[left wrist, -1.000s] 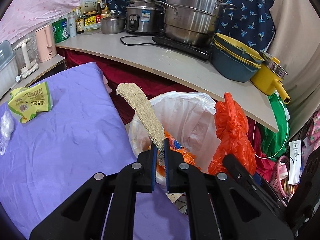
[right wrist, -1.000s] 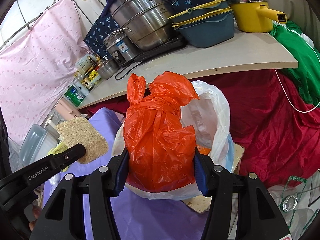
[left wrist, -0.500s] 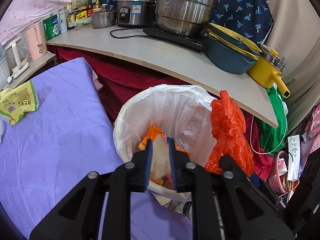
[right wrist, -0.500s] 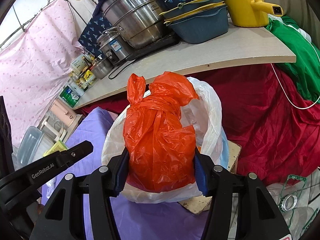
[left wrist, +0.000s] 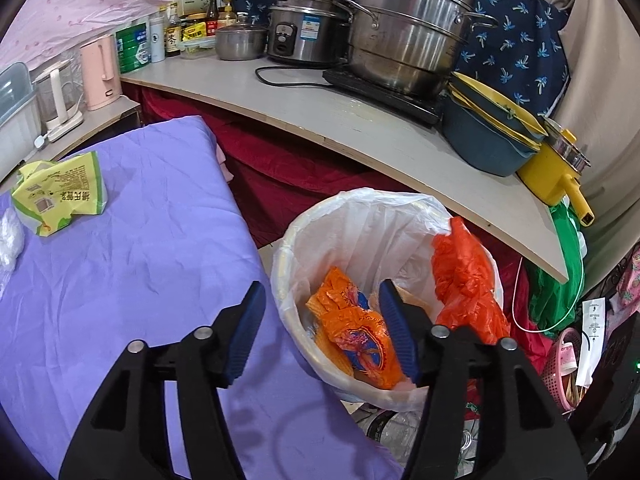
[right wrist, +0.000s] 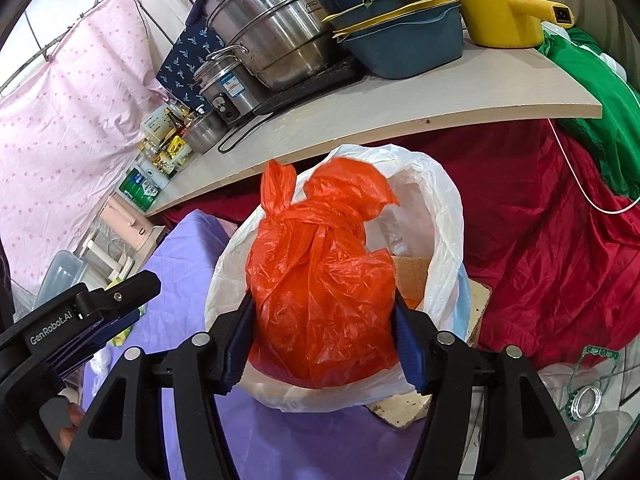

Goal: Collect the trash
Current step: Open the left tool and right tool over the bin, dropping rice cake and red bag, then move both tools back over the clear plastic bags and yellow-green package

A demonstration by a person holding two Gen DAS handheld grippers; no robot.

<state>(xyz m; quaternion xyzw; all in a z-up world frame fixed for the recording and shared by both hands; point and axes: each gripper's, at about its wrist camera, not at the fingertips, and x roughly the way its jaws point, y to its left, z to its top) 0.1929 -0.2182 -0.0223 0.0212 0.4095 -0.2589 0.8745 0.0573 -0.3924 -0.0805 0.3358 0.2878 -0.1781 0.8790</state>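
A white-lined trash bin [left wrist: 360, 216] stands beside the purple-covered table [left wrist: 120, 280]. My left gripper [left wrist: 322, 338] is open and empty above the bin's near rim. Inside lie an orange snack wrapper [left wrist: 352, 336] and the tan loofah sponge [right wrist: 414, 274]. My right gripper [right wrist: 322, 346] is shut on a knotted orange plastic bag [right wrist: 320, 280] and holds it over the bin [right wrist: 444, 216]. The bag also shows in the left wrist view [left wrist: 464, 280]. A yellow-green packet [left wrist: 60, 196] and a clear plastic scrap [left wrist: 8, 236] lie on the table at far left.
A wooden shelf [left wrist: 380, 136] behind the bin carries steel pots [left wrist: 404, 48], a rice cooker [left wrist: 304, 28], a blue basin [left wrist: 488, 136] and a yellow pot [left wrist: 556, 172]. Red cloth [right wrist: 560, 240] hangs below it. Clutter and a pink basket [left wrist: 560, 364] lie on the floor at right.
My left gripper carried the loofah sponge down into the bin, opened and let it go. My right gripper kept hold of the orange bag over the bin.
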